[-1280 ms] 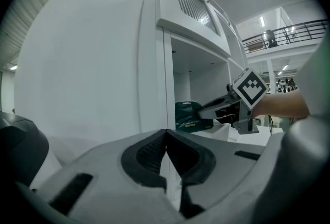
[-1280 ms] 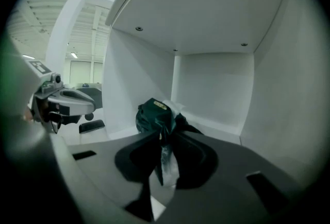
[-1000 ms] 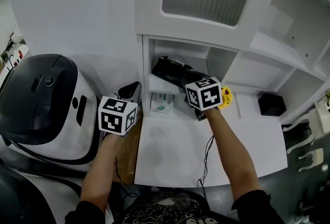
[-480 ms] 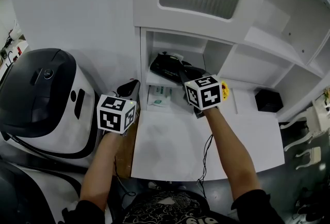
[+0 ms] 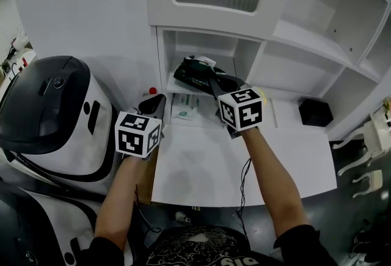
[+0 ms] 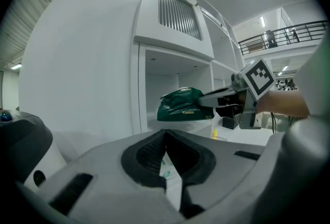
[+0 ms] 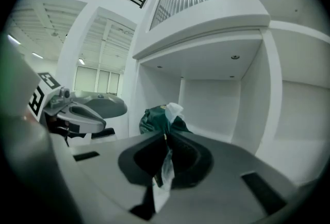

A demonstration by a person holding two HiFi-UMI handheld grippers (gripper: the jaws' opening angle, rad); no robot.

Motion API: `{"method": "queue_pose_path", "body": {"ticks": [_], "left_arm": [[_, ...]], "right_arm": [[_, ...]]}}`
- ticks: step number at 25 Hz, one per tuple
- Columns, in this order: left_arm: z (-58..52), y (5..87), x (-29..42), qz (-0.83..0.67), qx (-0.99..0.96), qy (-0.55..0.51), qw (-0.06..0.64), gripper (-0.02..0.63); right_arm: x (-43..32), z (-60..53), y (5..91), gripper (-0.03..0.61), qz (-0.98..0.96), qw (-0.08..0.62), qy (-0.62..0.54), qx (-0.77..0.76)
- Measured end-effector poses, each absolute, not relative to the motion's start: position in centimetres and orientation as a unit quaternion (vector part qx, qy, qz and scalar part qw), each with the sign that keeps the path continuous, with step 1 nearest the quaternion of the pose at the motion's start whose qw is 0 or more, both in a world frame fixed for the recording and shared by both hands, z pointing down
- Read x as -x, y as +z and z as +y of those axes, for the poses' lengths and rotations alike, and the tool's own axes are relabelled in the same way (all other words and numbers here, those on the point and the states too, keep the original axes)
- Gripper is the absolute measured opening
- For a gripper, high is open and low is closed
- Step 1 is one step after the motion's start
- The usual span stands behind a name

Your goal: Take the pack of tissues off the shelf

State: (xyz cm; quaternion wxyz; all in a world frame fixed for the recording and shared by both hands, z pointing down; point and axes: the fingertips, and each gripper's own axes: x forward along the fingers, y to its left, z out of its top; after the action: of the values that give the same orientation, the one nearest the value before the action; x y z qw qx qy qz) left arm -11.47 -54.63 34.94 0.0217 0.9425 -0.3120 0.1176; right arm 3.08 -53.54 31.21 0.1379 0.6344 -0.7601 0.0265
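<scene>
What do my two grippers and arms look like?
Both the left claw and right claw are grey with black pads, each topped by a white cube printed with black square markers. A thin black cable hangs below the right one. Sleeves are dark.

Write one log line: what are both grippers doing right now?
right gripper: jaws shut on pack of tissues | pack: at shelf opening | left gripper: jaws together, empty
</scene>
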Motion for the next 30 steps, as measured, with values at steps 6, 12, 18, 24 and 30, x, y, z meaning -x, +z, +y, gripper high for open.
{"method": "queue_pose_path", "body": {"ticks": [6,12,18,24,30], "left_arm": [[-51.7,34.4,10.6,-0.322,-0.939,0.12,0.016,0.006],[-48.3,34.3,9.5,-0.347,-0.93,0.118,0.018,0.006],[-44.0,34.0,7.8,-0.364,-0.924,0.118,0.014,0.006],[-40.1,35.0,6.5,-0.374,-0.921,0.112,0.006,0.006],[-36.4,35.4,4.6,-0.377,-0.92,0.108,-0.004,0.006]], "right_arm": [[-3.5,-50.6,30.5,0.006,-0.771,0.128,0.021,-0.623],[-4.7,-46.9,30.3,0.006,-0.787,0.115,0.015,-0.606],[-6.6,-42.8,30.2,0.006,-0.799,0.103,0.015,-0.593],[-7.9,-38.9,31.5,0.006,-0.803,0.097,0.011,-0.588],[-10.0,-35.2,32.3,0.006,-0.803,0.089,0.009,-0.589]]}}
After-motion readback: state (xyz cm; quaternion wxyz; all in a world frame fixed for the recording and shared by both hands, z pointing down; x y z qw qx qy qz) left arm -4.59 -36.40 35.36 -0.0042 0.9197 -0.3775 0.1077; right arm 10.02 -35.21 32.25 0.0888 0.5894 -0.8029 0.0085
